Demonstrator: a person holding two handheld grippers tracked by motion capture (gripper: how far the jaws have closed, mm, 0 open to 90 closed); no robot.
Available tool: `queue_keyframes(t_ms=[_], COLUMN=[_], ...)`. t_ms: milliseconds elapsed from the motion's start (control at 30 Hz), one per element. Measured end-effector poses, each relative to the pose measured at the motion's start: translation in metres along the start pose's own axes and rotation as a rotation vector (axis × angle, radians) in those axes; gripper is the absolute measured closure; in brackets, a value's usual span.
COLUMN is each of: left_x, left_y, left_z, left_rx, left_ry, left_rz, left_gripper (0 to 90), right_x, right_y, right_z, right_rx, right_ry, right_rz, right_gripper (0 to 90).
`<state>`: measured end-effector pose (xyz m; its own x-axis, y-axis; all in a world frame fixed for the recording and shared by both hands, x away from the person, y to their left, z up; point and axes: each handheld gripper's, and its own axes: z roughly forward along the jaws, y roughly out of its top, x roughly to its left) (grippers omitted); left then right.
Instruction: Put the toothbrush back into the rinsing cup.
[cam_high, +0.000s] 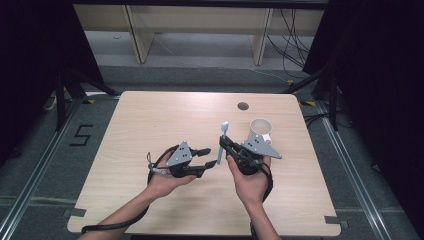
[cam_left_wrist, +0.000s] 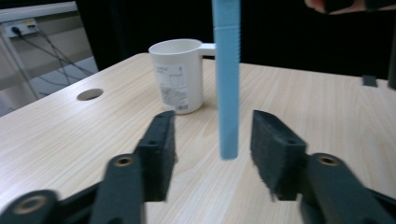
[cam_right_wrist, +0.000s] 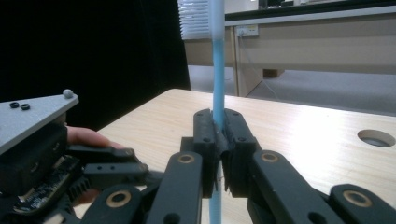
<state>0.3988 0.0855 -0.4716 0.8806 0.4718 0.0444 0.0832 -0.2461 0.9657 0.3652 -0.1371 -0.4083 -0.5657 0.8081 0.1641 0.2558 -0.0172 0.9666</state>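
High view: right gripper points up and holds a light blue toothbrush upright, with a white cup just behind it on the table. Left gripper sits beside it with its jaws apart, aimed at the brush's lower end.

Left gripper view: jaws stand well apart. The blue handle hangs between the pads and touches neither; cup is behind it.

Right gripper view: jaws are clamped tight on the toothbrush shaft, which runs straight up. The head is probably at the top, but it's blurred.

Step looks like a handover finished, with the right gripper carrying. To do it well, pull the left gripper straight back so a pad doesn't clip the handle. Keep the right grip firm, swing over the cup rim, lower the brush in, then release.
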Motion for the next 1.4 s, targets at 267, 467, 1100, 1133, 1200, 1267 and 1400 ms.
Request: queue_keyframes(t_ms=[267, 467, 1100, 1133, 1200, 1267, 1400], left_x=[0.012, 0.018, 0.027, 0.027, 0.028, 0.028, 0.027], left_y=[-0.008, -0.012, -0.032, -0.032, -0.036, -0.039, -0.044], left_z=[-0.017, -0.035, -0.079, -0.079, -0.082, -0.084, -0.089], left_rx=[0.052, 0.073, 0.072, 0.072, 0.068, 0.066, 0.058], left_ry=[0.061, 0.089, 0.162, 0.162, 0.171, 0.176, 0.184], left_rz=[0.003, -0.002, -0.071, -0.071, -0.085, -0.094, -0.105], left_gripper=[36.1, 36.0, 37.1, 37.3, 37.4, 37.6, 37.6], right_x=[-0.003, -0.006, -0.011, -0.01, -0.01, -0.011, -0.013], right_y=[0.001, 0.001, 0.003, 0.003, 0.004, 0.004, 0.005], right_z=[-0.004, -0.005, -0.008, -0.008, -0.009, -0.009, -0.01], right_rx=[0.012, 0.003, -0.031, -0.029, -0.02, -0.024, -0.02], right_ry=[-0.002, -0.012, -0.014, -0.005, -0.006, -0.008, -0.014], right_rz=[0.015, 0.002, -0.028, -0.011, -0.011, -0.012, -0.014], right_gripper=[85.7, 85.6, 85.6, 85.6, 85.5, 85.5, 85.5])
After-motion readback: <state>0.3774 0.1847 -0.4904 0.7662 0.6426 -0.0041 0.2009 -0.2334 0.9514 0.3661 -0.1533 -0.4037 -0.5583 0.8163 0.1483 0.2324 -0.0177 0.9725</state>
